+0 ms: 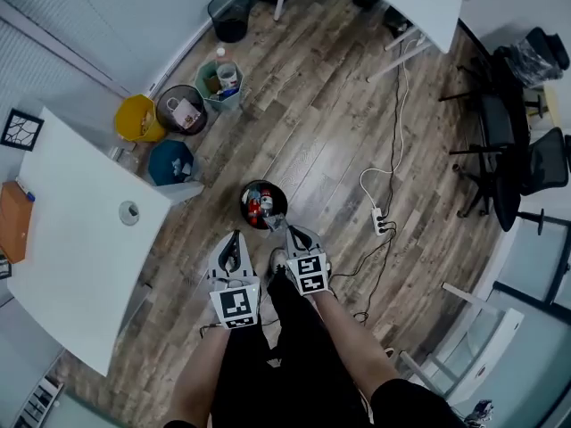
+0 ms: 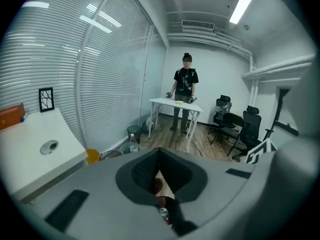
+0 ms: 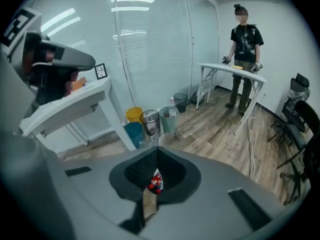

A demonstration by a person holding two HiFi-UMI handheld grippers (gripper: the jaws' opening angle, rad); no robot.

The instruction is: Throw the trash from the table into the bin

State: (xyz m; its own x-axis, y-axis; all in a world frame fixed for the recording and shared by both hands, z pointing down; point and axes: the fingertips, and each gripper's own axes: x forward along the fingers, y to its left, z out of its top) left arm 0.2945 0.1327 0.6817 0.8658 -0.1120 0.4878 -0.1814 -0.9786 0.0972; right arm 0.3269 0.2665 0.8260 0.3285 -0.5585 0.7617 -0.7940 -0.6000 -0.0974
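Bin: the black round bin (image 1: 249, 194) stands upright on the wood floor (image 1: 330, 123). Its open mouth faces up. It is just right of the white counter (image 1: 80, 239).
Trash: red and white trash (image 1: 264, 207) lies in a heap inside the bin. I cannot tell which way each piece's long side points.
Left gripper: the left gripper (image 1: 235, 236) points down, near the bin's near left side. Its fingers are together and hold nothing.
Right gripper: the right gripper (image 1: 291, 233) points down by the bin's near right rim. Its fingers are together and hold nothing.
Other bins: a yellow bin (image 1: 138, 119) and a blue bin (image 1: 169, 161) stand far left, by the wall.
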